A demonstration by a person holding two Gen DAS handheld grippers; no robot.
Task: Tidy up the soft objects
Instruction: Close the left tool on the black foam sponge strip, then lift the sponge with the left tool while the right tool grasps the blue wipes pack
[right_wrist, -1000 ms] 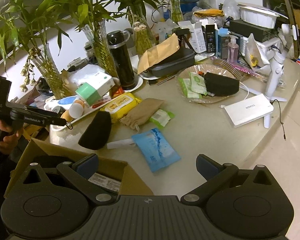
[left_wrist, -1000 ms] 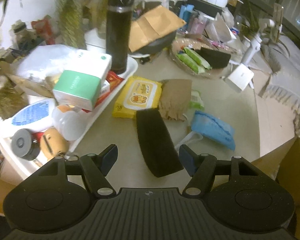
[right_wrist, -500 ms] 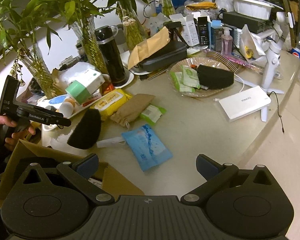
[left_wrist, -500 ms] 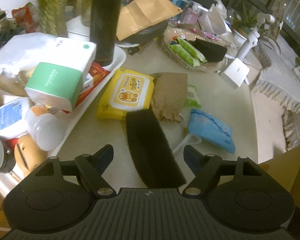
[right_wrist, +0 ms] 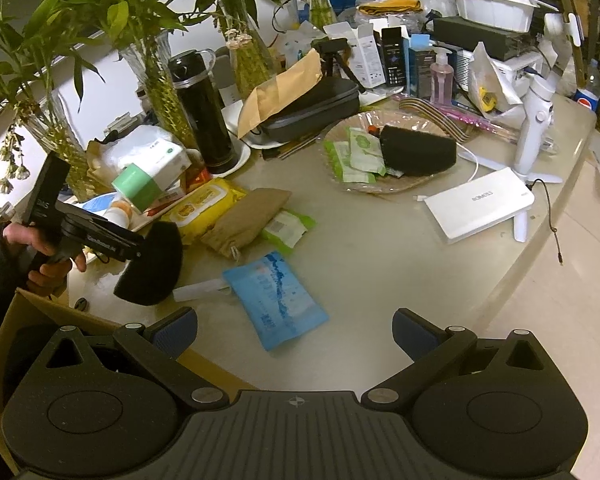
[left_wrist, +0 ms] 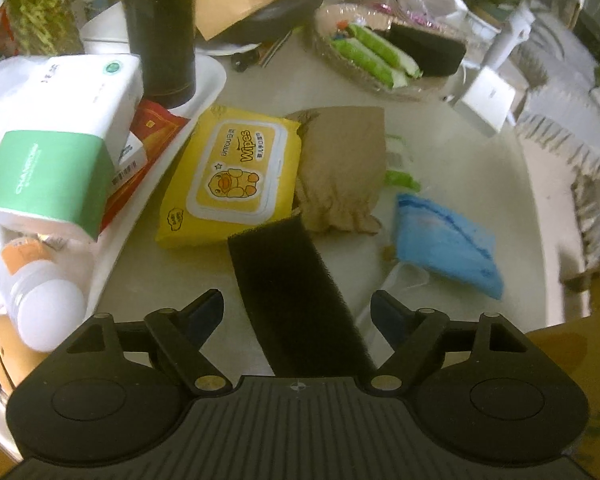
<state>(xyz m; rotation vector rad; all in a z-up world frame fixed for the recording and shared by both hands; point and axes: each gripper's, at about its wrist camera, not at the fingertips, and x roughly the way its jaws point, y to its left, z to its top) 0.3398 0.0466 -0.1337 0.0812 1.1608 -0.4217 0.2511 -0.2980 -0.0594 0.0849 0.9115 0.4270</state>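
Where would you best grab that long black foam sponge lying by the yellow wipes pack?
Probably across its narrow width near the close end, coming down from above. The black foam sponge lies flat and long, running between the left gripper's opening jaws, which aren't touching it. Its long sides are free.

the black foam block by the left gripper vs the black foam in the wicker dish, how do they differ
The black foam block lies on the bare tabletop between the left gripper's opening jaws, whose pads do not touch it; the black foam in the wicker dish sits in the dish beside green packets.

The near block looks long and strip-like; the dish one looks shorter and chunkier.

Both are dark, porous foam.
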